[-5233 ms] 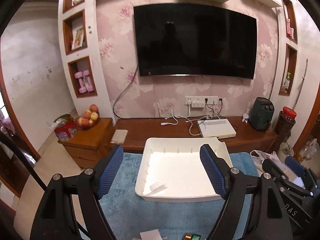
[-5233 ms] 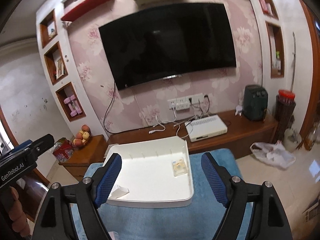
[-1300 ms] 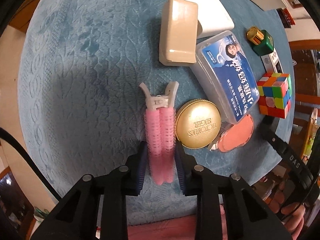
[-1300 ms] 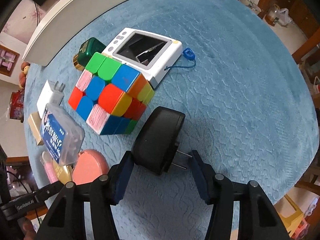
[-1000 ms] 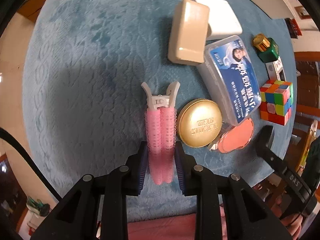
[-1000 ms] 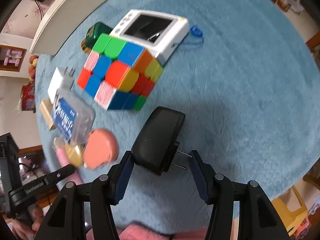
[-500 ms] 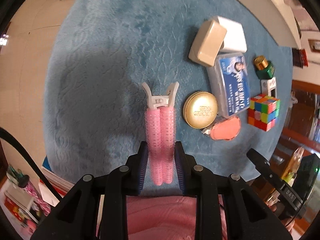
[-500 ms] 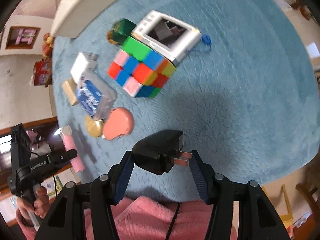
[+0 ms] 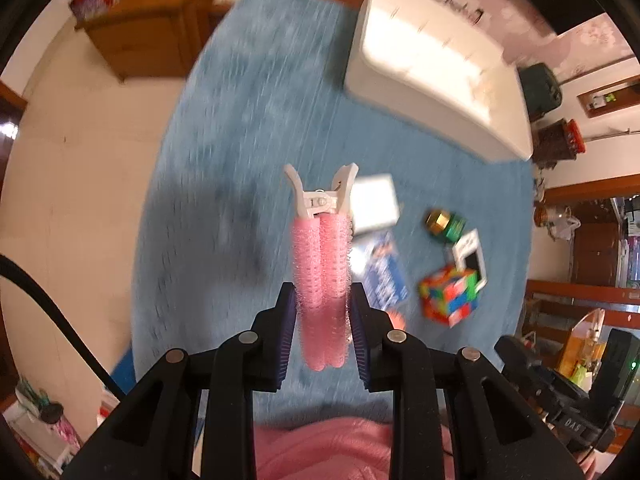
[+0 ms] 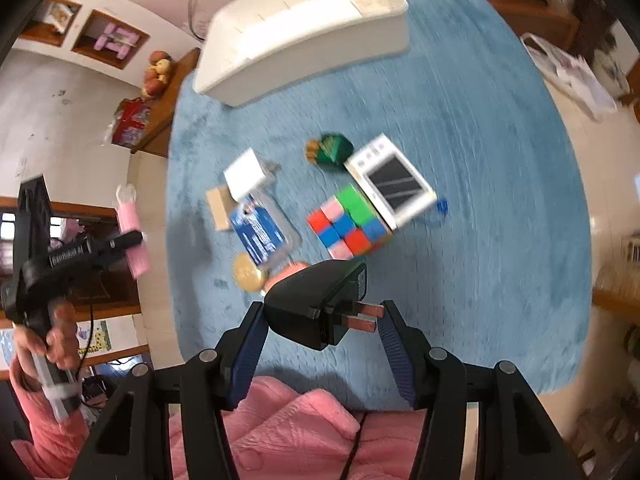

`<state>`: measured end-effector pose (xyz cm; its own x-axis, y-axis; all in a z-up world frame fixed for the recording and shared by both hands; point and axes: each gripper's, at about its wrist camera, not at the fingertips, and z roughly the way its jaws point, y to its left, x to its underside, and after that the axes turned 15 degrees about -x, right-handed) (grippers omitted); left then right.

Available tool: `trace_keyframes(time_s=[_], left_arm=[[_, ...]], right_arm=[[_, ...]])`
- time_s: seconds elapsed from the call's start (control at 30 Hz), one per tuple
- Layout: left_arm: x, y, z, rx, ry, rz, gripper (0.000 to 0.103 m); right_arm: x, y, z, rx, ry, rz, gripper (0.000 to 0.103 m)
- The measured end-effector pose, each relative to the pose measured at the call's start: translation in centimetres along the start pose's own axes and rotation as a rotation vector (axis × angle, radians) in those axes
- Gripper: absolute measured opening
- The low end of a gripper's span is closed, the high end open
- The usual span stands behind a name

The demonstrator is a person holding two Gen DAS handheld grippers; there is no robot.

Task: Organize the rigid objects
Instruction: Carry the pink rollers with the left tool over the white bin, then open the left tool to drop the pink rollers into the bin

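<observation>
My left gripper (image 9: 322,322) is shut on a pink hair-roller clip (image 9: 322,264) with a white clasp, held high above the blue cloth. My right gripper (image 10: 322,326) is shut on a black plug adapter (image 10: 316,304), its two prongs toward the right finger. The left gripper (image 10: 128,248) with the pink clip also shows at the left of the right wrist view. A white tray (image 9: 436,68) (image 10: 304,28) lies at the far end of the cloth. Below lie a colour cube (image 10: 346,226), a white device with a screen (image 10: 394,182) and a blue-labelled clear box (image 10: 262,232).
A green jar with a gold cap (image 10: 330,150), a white charger (image 10: 246,174), a tan block (image 10: 218,208), a gold tin (image 10: 249,278) and an orange compact (image 10: 286,272) lie on the blue cloth (image 10: 480,160). A wooden cabinet (image 9: 152,32) stands beyond. Pink-clad lap at bottom.
Both grippers rose well above the cloth with their loads, and the objects shrank in view. The tray came into view. The black adapter rolled so its prongs show sideways.
</observation>
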<state>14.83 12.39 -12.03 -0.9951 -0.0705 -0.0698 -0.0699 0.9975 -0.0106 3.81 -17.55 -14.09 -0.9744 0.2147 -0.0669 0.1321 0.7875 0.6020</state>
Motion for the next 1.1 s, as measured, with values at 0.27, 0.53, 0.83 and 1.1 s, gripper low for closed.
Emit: trace_keyframes(time_s=[0.27,0.53,0.83,1.1], left_arm=[[-5.0,-2.4,-4.6,-0.027,-0.169,0.037,0.028],[-10.6,-5.0,-5.8,-0.034,-0.261,0.081,0.028],[-16.1,-9.2,-4.7,-0.005,-0.355,0.160,0.028],[-18.7,-12.3,-3.3,0.031,-0.462,0.189,0.028]], right_arm=[[-4.2,2.6,-2.9,-0.042,-0.067,-0.082,0.057],[-9.4,4.9,-4.7,-0.074,-0.169,-0.146,0.057],[-15.9,6.0,-3.9,-0.039,-0.307,-0.239,0.057],[-20.7,5.2,0.2,-0.037,-0.372,-0.304,0.044]])
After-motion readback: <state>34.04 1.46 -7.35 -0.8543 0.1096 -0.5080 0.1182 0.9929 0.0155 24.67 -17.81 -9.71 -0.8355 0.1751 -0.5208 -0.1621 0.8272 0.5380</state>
